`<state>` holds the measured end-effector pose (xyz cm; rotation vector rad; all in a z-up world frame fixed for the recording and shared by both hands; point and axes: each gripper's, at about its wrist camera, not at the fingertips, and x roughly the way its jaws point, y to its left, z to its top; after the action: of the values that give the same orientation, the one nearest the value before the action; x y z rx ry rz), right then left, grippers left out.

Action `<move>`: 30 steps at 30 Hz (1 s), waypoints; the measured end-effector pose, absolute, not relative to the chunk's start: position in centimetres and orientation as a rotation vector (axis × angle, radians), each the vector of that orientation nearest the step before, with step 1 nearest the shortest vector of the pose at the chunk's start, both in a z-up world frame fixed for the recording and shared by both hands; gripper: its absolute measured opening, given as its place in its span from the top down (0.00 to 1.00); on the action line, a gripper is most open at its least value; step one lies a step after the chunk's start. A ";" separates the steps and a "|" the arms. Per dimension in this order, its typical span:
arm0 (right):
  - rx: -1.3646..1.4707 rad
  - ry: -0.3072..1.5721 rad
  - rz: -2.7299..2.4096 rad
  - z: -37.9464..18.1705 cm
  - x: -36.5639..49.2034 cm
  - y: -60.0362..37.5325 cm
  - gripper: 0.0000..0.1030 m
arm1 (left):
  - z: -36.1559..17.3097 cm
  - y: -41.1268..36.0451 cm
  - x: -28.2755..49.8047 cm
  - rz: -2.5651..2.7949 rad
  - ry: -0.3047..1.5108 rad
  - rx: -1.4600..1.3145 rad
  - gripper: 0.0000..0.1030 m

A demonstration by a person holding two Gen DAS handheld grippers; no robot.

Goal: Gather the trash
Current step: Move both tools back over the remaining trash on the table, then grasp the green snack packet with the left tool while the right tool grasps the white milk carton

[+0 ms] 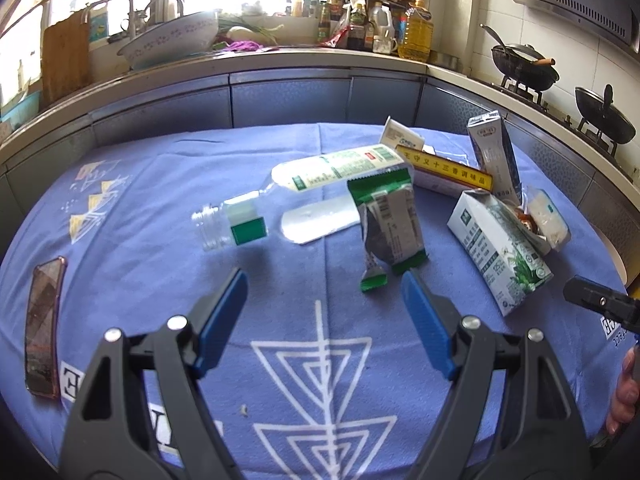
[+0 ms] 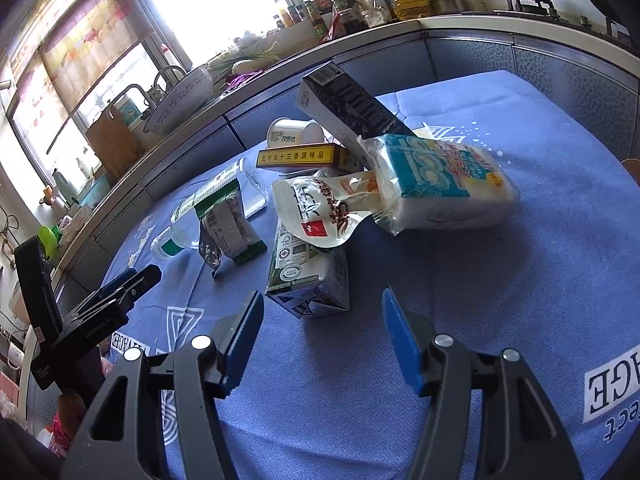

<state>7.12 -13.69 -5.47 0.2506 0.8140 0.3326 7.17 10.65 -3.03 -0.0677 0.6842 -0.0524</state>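
Kitchen, blue tabletop (image 1: 120,240) full of trash. Green wrapper (image 1: 390,232) standing near the middle, just ahead of the left gripper (image 1: 324,308). Milk carton (image 2: 310,276) lying pointing away, just ahead of the right gripper (image 2: 322,326). Both wide apart, holding nothing.

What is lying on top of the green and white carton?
A white pouch with brown lettering rests on the carton. The tissue pack overlaps the pouch's far end; what lies beneath is hidden.
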 end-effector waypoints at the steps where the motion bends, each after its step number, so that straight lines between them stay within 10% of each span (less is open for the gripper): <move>1: 0.251 0.817 0.333 -5.5 7.1 -13.7 0.40 | -3.1 10.8 7.2 -0.053 0.686 -0.073 0.26; 20: 0.123 0.821 0.357 -6.8 9.2 -10.3 0.40 | -5.2 8.5 16.3 -0.352 0.843 -0.251 0.27; 23: 0.095 0.829 0.354 -7.3 9.7 -9.6 0.40 | -5.4 7.9 17.1 -0.364 0.850 -0.250 0.42; 27: 0.087 0.825 0.344 -7.7 10.4 -9.2 0.41 | -6.4 7.8 17.7 -0.364 0.885 -0.283 0.92; 30: 0.075 0.823 0.366 -7.6 10.2 -9.2 0.51 | -6.5 8.6 16.9 -0.361 0.876 -0.317 0.96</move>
<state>10.17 -9.16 -7.63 0.0753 0.8230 0.3657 16.92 8.55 -6.50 -0.3169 0.8764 -0.3613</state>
